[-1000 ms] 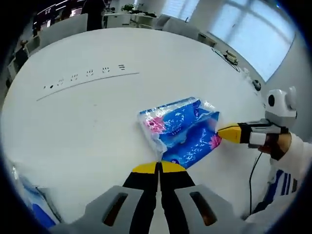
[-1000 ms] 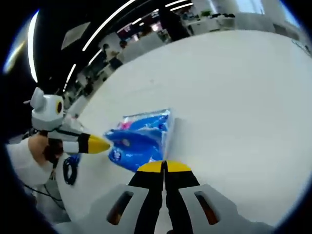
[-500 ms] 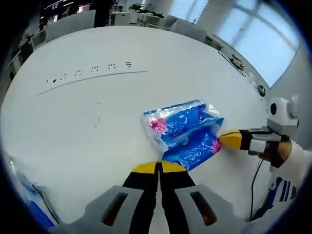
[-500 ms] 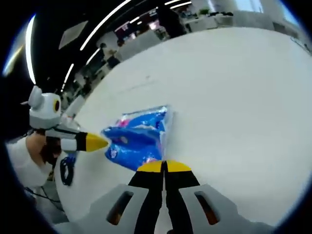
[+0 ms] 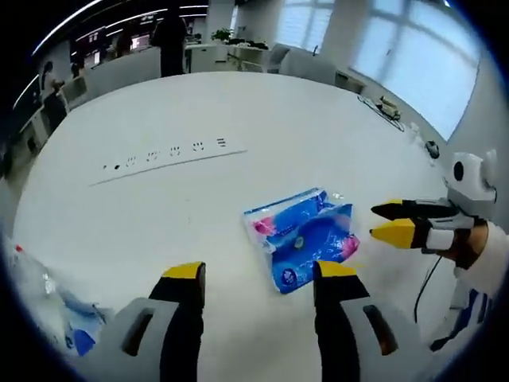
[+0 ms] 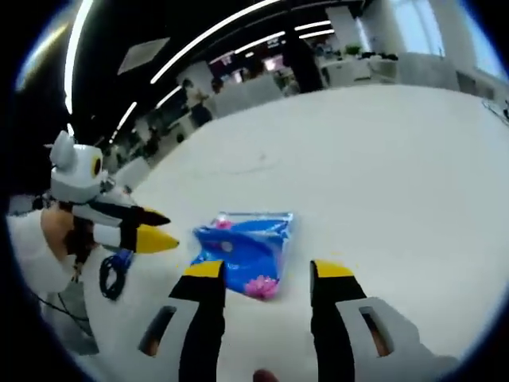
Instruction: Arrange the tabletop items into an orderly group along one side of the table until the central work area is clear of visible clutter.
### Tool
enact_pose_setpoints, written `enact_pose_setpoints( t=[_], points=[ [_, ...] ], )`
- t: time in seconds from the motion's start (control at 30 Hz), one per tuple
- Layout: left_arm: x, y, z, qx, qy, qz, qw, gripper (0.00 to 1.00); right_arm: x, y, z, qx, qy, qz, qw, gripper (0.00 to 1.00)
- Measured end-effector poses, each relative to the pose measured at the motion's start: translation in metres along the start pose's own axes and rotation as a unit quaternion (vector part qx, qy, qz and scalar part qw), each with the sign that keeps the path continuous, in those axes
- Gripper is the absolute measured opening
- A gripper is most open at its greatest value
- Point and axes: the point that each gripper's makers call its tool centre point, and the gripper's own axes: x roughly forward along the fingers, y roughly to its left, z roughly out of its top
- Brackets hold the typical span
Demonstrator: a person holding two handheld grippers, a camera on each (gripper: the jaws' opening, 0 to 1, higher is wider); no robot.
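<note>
- Both grippers, clenched half a second ago, now stand released: the left gripper (image 5: 257, 278) and the right gripper (image 6: 269, 273) have spread their jaws and drawn back.
- Just beyond them, the blue tissue pack (image 5: 305, 247) lies free on the white bench (image 5: 199, 103), no jaw touching it.
- Judged from this, the pack has been let go; a plastic-wrapped item (image 5: 48, 306) waits at the near left edge.

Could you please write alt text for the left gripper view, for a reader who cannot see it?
A blue tissue pack with pink flowers lies on a white round table, just beyond the open left gripper. The right gripper, also open, reaches in from the right beside the pack without touching it. Another plastic-wrapped item sits at the lower left.
</note>
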Motion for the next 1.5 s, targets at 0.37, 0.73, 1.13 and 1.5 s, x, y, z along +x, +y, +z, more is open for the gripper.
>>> enact_pose_setpoints(
  t=[0.37, 0.73, 1.13, 1.5],
  points=[
    [-0.057, 0.001, -0.002, -0.007, -0.043, 0.014, 0.999, 0.84, -0.053, 0.012, 0.004, -0.015, -0.017, 0.013, 0.9997, 0.64],
    [-0.09, 0.006, -0.024, -0.021, -0.061, 0.024, 0.9976, 0.83, -0.082, 0.027, -0.006, -0.012, -0.015, 0.018, 0.9996, 0.62],
    [-0.14, 0.036, -0.069, -0.041, -0.084, 0.045, 0.9946, 0.82, -0.11, 0.03, -0.024, 0.003, -0.015, 0.021, 0.9997, 0.6],
    [-0.182, 0.082, -0.121, -0.115, -0.094, 0.098, 0.9841, 0.8, -0.143, 0.016, -0.038, 0.048, -0.035, -0.007, 0.9982, 0.58]
  ],
)
